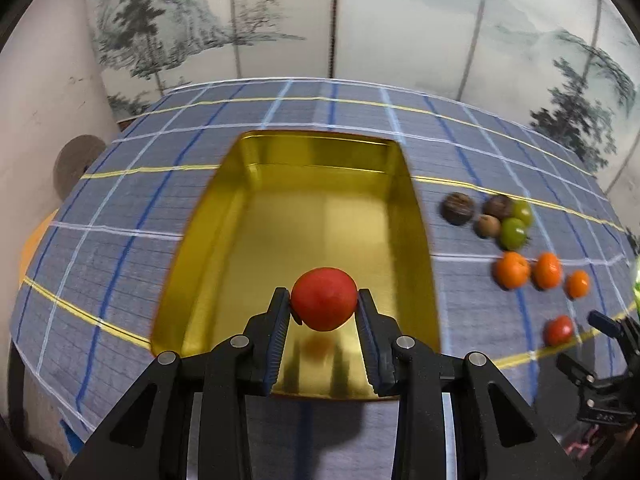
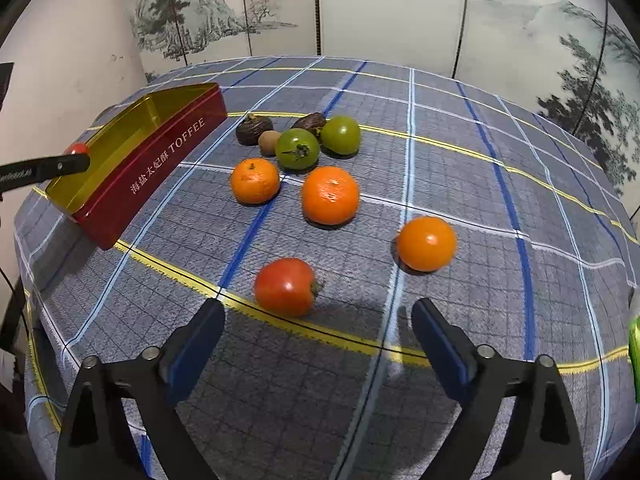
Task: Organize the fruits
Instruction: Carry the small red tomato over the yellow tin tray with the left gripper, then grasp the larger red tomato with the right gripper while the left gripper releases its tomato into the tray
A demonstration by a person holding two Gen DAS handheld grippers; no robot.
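My left gripper point(image 1: 323, 304) is shut on a red tomato point(image 1: 324, 298) and holds it above the near end of the gold-lined tin point(image 1: 224, 216). From the right wrist view the same tin point(image 2: 160, 160) is red outside with TOFFEE lettering, and the left gripper's finger point(image 2: 60, 168) reaches over its near end. My right gripper point(image 2: 318, 316) stands open above the cloth, just short of a second red tomato point(image 2: 285, 286). Beyond lie three oranges point(image 2: 330, 195), two green tomatoes point(image 2: 298, 149), a kiwi point(image 2: 269, 142) and two dark brown fruits point(image 2: 253, 129).
A blue checked cloth point(image 2: 480, 200) covers the round table. A painted folding screen point(image 2: 400, 8) stands behind it. Something bright green point(image 2: 634, 356) shows at the right edge. The right gripper's body point(image 1: 608, 364) appears at the right of the left wrist view.
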